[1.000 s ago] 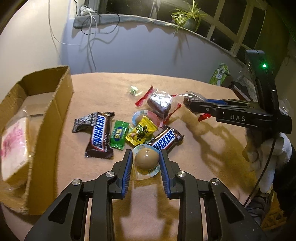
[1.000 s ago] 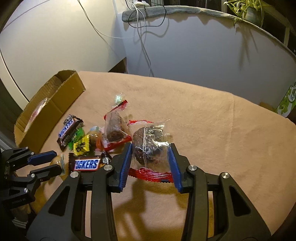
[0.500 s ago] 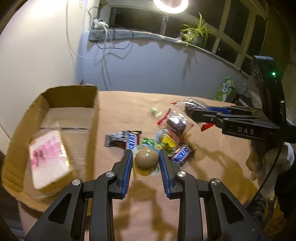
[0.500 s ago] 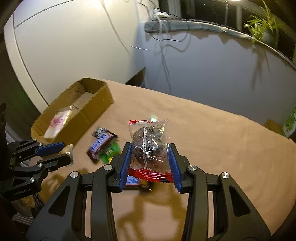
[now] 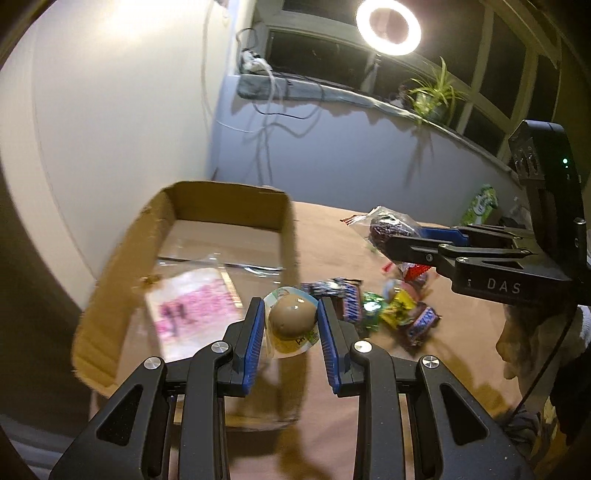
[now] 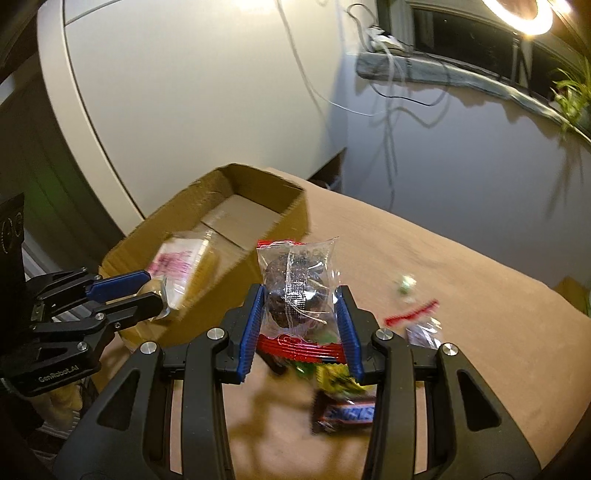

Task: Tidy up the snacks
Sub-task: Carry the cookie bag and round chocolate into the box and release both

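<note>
My left gripper (image 5: pixel 291 322) is shut on a brown egg-shaped snack in a clear wrapper (image 5: pixel 292 320) and holds it in the air at the near right wall of the cardboard box (image 5: pixel 225 201). The box holds a pink-printed packet (image 5: pixel 192 308). My right gripper (image 6: pixel 301 317) is shut on a clear packet with a dark cake and red strip (image 6: pixel 297 291), held above the table right of the box (image 6: pixel 255 177). Loose snacks lie on the table: Snickers bars (image 5: pixel 351 301), a yellow candy (image 5: pixel 397 314) and a green candy (image 5: pixel 371 301).
The tan tablecloth (image 6: pixel 443 288) ends at a curved far edge by the wall. A small green-white candy (image 6: pixel 404 284) and another red-edged cake packet (image 6: pixel 421 325) lie to the right. A ring light (image 5: pixel 388 27) and a potted plant (image 5: pixel 432 98) are on the sill.
Both grippers have risen and swung left toward the box, each carrying its snack. The left one went from over the snack pile to the box's near right wall.
</note>
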The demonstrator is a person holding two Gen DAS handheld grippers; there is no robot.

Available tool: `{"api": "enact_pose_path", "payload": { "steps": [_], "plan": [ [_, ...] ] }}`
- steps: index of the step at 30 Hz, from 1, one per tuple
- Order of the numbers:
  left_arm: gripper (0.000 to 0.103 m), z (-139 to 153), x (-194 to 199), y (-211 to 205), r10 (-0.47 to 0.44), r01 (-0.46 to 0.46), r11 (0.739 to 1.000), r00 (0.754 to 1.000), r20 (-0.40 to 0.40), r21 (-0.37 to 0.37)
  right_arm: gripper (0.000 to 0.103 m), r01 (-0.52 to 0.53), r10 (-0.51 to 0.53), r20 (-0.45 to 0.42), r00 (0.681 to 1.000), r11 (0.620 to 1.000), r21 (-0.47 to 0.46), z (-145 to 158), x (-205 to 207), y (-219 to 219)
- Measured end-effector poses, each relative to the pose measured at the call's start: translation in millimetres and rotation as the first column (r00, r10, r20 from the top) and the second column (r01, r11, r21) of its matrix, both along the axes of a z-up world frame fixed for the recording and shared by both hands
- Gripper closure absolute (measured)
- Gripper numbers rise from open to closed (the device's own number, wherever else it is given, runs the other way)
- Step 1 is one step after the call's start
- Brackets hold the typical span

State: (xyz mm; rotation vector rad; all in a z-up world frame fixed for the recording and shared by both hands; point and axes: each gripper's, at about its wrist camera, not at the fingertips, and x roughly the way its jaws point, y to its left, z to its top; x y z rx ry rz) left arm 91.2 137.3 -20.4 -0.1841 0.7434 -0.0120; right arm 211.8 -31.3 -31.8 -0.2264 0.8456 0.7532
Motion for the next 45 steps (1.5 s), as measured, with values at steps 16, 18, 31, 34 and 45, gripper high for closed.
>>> {"api": "enact_pose_path", "payload": {
  "steps": [16, 18, 31, 34, 45],
  "plan": [
    [0.075, -14.3, -0.2, 63.0, 0.114, -0.114, 0.993, 0.993, -0.025, 0.011, 0.062, -0.1, 0.099, -0.037, 0.994, 0.995, -0.021, -14.3, 3.4, 74.8],
    [0.075, -15.9, -0.3, 66.1, 0.12, -0.12, 0.993, 0.992, -0.027, 0.012, 0.062, -0.107, 0.106, -0.042, 0.993, 0.994, -0.025, -17.0, 3.4, 78.9],
    [0.068, -18.3, 0.1, 70.7, 0.137, -0.136, 0.99, 0.99, -0.038, 0.02, 0.059, -0.133, 0.131, -0.05, 0.99, 0.99, -0.054, -24.8, -0.8, 98.1],
    [0.063, -17.9, 0.0, 71.1, 0.143, -0.143, 0.99, 0.989, -0.036, 0.019, 0.043, -0.126, 0.124, -0.043, 0.991, 0.991, -0.048, -22.8, -1.0, 97.8],
    [0.063, -12.1, -1.6, 60.9, 0.131, -0.13, 0.991, 0.991, -0.023, 0.019, 0.036, -0.098, 0.097, -0.032, 0.995, 0.995, -0.028, -13.5, -0.5, 82.5]
  ]
}}
